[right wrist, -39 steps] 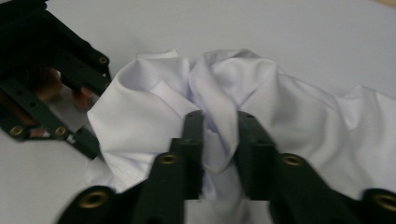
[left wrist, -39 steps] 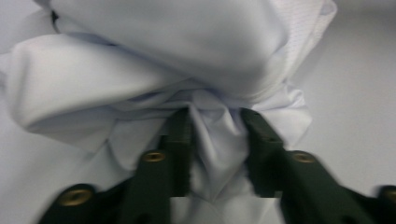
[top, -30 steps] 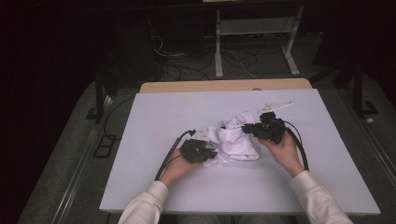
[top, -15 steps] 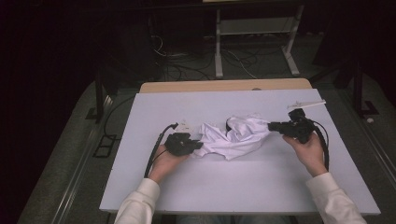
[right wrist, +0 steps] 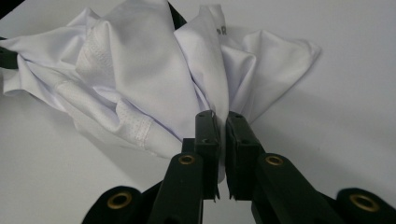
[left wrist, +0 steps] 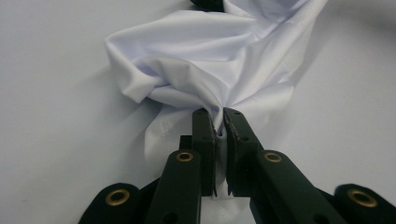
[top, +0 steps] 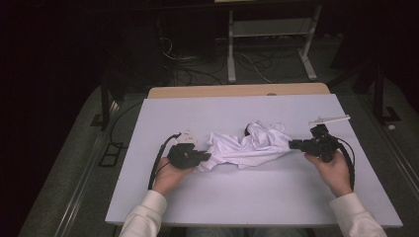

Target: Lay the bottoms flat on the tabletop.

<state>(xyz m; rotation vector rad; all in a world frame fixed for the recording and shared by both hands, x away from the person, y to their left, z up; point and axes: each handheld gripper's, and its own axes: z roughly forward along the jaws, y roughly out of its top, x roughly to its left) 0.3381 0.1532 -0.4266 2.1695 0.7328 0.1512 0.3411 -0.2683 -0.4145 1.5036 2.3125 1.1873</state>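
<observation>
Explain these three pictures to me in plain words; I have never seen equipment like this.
No robot here: a person at a table holds a two-jawed tool in each hand. The wide picture looks down from above the person. There the left hand-held gripper and the right hand-held gripper each pinch one end of a crumpled white garment, stretched between them on the table. The other two pictures come from cameras riding on the tools, looking along their black jaws, which are shut on the cloth. A thin white stick-like item lies near the far right.

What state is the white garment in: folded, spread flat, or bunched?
Bunched. The white garment lies crumpled in creases on the table, pulled between the left gripper and right gripper.
</observation>
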